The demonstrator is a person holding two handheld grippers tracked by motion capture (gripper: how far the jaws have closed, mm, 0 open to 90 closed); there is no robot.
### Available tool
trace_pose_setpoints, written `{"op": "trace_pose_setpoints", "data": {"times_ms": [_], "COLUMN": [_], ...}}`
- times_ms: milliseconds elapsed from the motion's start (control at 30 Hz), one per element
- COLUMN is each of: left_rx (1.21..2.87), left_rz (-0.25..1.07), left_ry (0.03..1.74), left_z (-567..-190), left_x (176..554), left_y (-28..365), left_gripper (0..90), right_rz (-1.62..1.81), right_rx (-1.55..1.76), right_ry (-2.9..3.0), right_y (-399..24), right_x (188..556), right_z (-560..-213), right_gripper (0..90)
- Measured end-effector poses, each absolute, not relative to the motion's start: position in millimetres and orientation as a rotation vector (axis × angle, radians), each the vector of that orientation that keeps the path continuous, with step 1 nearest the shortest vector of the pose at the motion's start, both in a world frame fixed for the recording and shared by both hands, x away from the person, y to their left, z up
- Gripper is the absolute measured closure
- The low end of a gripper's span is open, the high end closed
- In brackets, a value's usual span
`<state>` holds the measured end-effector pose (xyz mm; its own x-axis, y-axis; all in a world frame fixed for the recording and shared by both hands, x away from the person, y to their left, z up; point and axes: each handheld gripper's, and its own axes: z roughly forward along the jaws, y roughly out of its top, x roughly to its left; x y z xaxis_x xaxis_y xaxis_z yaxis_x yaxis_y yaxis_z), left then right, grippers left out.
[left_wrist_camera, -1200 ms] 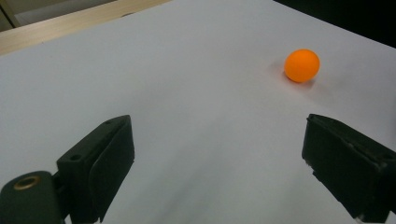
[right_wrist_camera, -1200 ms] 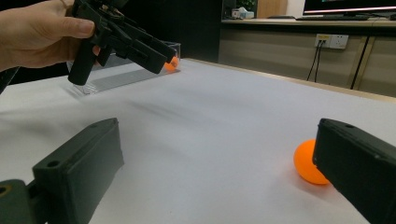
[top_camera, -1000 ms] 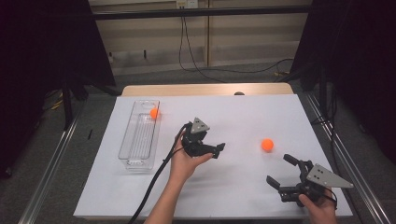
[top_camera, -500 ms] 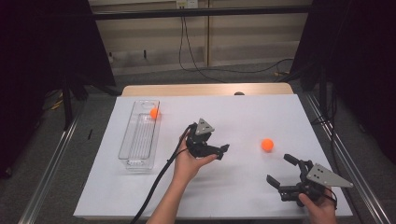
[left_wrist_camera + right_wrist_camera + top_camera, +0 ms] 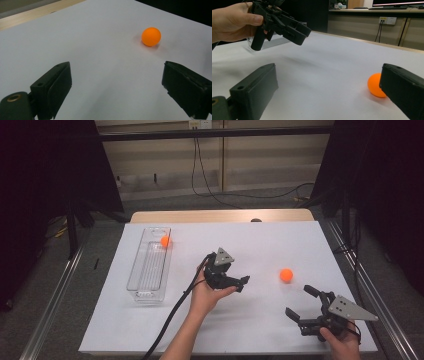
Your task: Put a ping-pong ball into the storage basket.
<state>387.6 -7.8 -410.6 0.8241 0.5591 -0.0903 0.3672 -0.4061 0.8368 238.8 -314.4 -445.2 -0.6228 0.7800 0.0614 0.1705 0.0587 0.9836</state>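
An orange ball point(image 5: 286, 275) lies loose on the white sheet, right of centre. My left gripper point(image 5: 241, 283) hovers just left of it, held in a hand, jaws pointing at the ball and open. In the left gripper view the ball point(image 5: 151, 36) sits ahead and to the right, beyond the open left gripper point(image 5: 117, 68), with nothing between its jaws. My right gripper point(image 5: 300, 301) rests low near the front right edge, open. In the right gripper view the ball point(image 5: 375, 84) is partly hidden behind the right jaw of the open right gripper point(image 5: 329, 68). A second orange ball point(image 5: 165, 241) lies in the clear tray point(image 5: 136, 270).
The long clear tray stands at the left of the white sheet point(image 5: 250, 330), its long side running away from me. A wooden table edge point(image 5: 220, 215) shows at the back. Metal rails run along both sides. A black cable trails from the left gripper toward the front.
The left gripper has edged a little to the right, toward the loose ball. The right gripper and both balls have stayed put.
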Motion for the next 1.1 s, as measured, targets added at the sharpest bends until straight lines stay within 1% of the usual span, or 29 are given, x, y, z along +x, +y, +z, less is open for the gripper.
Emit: {"op": "trace_pose_setpoints", "data": {"times_ms": [1100], "left_rx": [2.058], "left_rz": [0.205], "left_ry": [0.659], "left_z": [-419], "left_x": [389], "left_y": [-28], "left_gripper": [9.3], "right_rz": [1.597], "right_rx": [0.949], "right_ry": [1.849], "right_y": [-314], "right_x": [239], "right_z": [-445], "right_gripper": [1.6]}}
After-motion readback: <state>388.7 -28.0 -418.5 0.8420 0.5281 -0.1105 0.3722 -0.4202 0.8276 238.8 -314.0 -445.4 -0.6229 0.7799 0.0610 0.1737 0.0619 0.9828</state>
